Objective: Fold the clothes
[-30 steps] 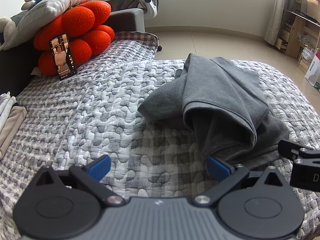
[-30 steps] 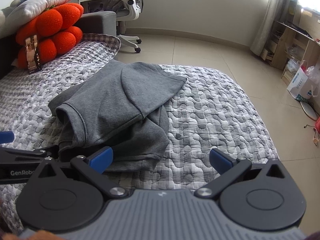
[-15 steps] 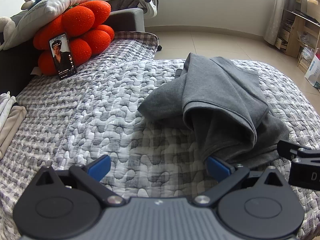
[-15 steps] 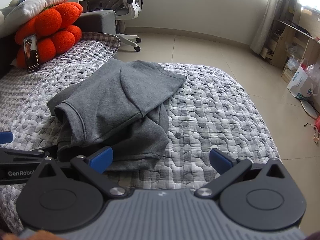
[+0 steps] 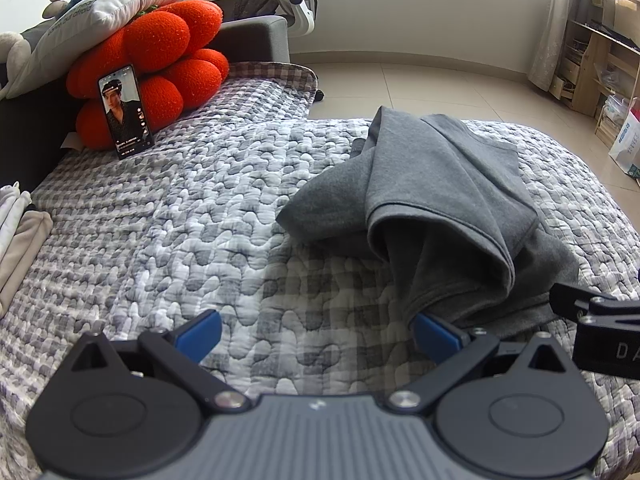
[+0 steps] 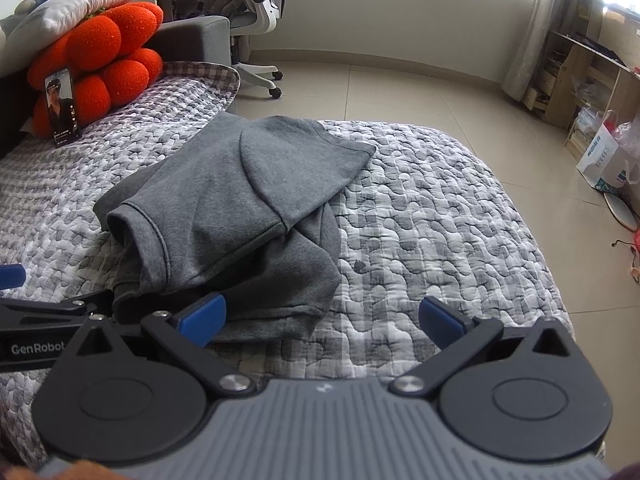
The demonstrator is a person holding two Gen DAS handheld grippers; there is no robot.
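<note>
A grey garment (image 5: 440, 204) lies crumpled in a loose heap on the quilted grey-and-white bed cover (image 5: 192, 216). In the right wrist view the same grey garment (image 6: 240, 208) sits just ahead and to the left. My left gripper (image 5: 318, 332) is open and empty; its right blue pad touches the garment's near hem. My right gripper (image 6: 322, 320) is open too, its left pad at the garment's near edge, nothing held. Each gripper shows at the edge of the other's view.
Red round cushions (image 5: 160, 60) with a phone (image 5: 126, 112) leaning on them sit at the bed's far left, under a white pillow (image 5: 100, 12). Folded light cloth (image 5: 16, 236) lies at the left edge. An office chair (image 6: 256, 20) and wooden shelves (image 6: 580, 76) stand beyond the bed.
Both grippers stay almost still and open. Only the picture on the phone screen has changed.
</note>
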